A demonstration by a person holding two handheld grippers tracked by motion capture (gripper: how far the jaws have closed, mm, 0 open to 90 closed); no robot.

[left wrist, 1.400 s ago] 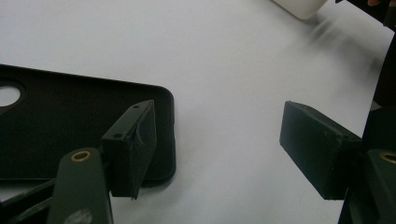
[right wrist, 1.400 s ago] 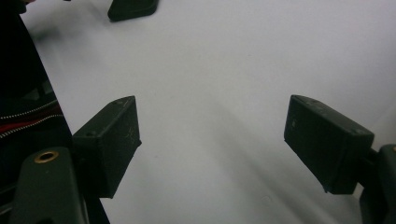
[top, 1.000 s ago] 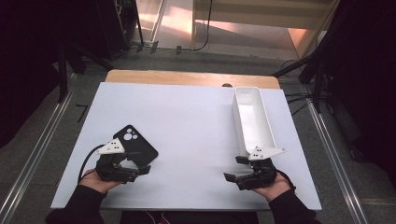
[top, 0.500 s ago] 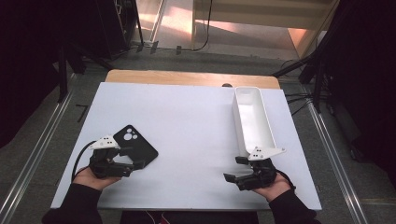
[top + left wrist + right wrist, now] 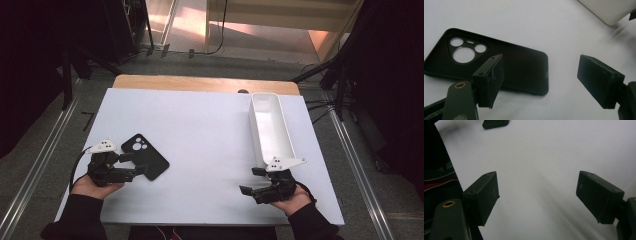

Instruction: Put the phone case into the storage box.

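Note:
A black phone case [image 5: 146,156] lies flat on the white table [image 5: 200,125], its camera cut-outs toward the far left. My left gripper [image 5: 136,166] sits at the case's near-left edge, pointing right. Its jaws have just been opening, and they stand open with nothing pressed between them. In the left gripper view the case [image 5: 506,65] lies on the table behind the left pad [image 5: 490,80], and my gripper [image 5: 539,62] is spread wide. My right gripper [image 5: 250,181] rests at the front right, pointing left. It is open [image 5: 537,177] over bare table, with the case [image 5: 495,123] far off.
A long empty white tray [image 5: 252,130] stands lengthwise at the right, its near end just beyond my right gripper. Its corner [image 5: 609,10] shows in the left gripper view. A wooden strip [image 5: 200,82] runs along the table's far edge. Metal rails flank the table.
My left gripper has drawn back to the left, off the phone case, which stays flat where it was. The right gripper has not moved.

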